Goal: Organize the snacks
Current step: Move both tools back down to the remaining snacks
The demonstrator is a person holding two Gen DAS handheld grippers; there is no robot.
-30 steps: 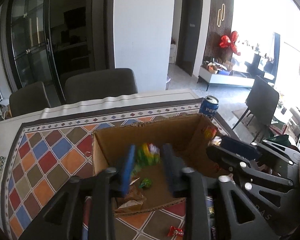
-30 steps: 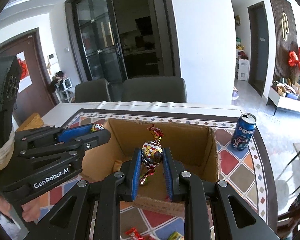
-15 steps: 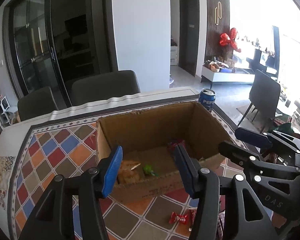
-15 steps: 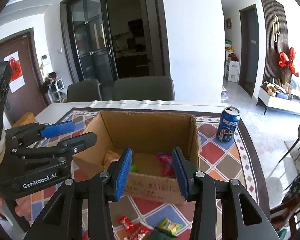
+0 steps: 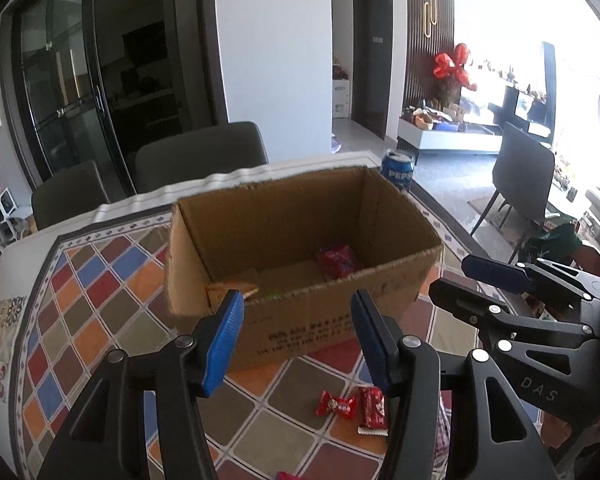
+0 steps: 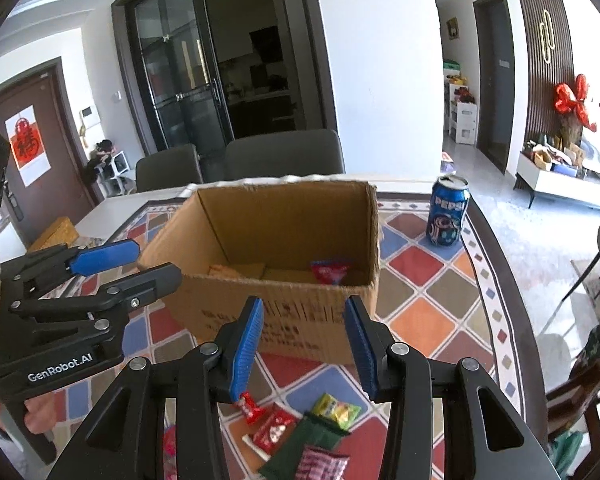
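An open cardboard box (image 5: 316,320) (image 6: 296,320) stands on the patterned tablecloth, with a red packet (image 5: 338,260) (image 6: 330,272) and an orange packet (image 6: 236,270) inside. My left gripper (image 5: 296,340) is open and empty, in front of the box. My right gripper (image 6: 304,344) is open and empty too, also in front of the box. Loose snacks lie on the cloth near me: red candies (image 5: 336,406) (image 6: 274,430), a yellow-green packet (image 6: 336,410), a dark green packet (image 6: 304,446) and a pink packet (image 6: 322,466).
A blue Pepsi can (image 6: 448,216) (image 5: 396,174) stands right of the box near the table edge. Dark chairs (image 6: 284,156) stand behind the table. The other gripper shows at the side of each view.
Both grippers opened and let their candies drop into the box, then pulled back toward me, away from the box.
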